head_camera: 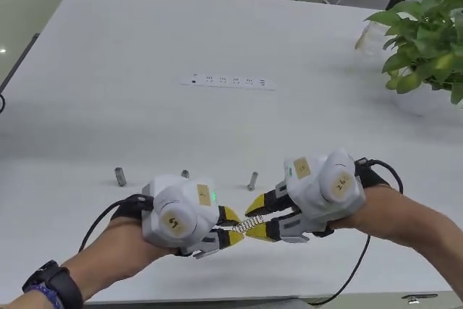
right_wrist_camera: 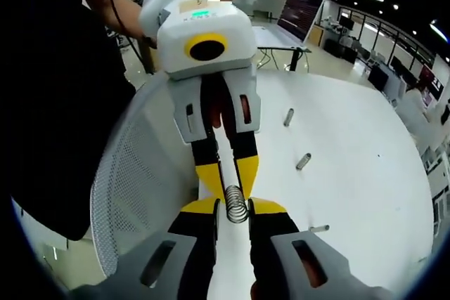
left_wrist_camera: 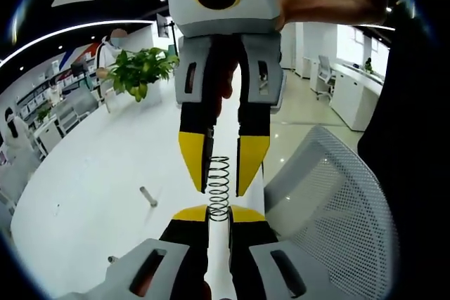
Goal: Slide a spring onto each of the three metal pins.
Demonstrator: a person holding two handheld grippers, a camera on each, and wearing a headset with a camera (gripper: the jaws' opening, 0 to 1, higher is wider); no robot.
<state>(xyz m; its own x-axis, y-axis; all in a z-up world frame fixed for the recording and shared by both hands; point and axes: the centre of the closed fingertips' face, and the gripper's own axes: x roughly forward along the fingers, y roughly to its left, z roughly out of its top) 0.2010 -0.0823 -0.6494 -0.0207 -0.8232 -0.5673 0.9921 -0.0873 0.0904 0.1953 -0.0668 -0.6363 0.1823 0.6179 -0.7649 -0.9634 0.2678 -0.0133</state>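
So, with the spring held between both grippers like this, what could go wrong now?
1. The left gripper and the right gripper both pinch the same spring. If they pull apart, it may stretch or snap away.
2. It is held close to the front edge of the table, with a chair just beyond, so a dropped spring may fall off.
3. The nearest pin is small, and a gripper might knock it.
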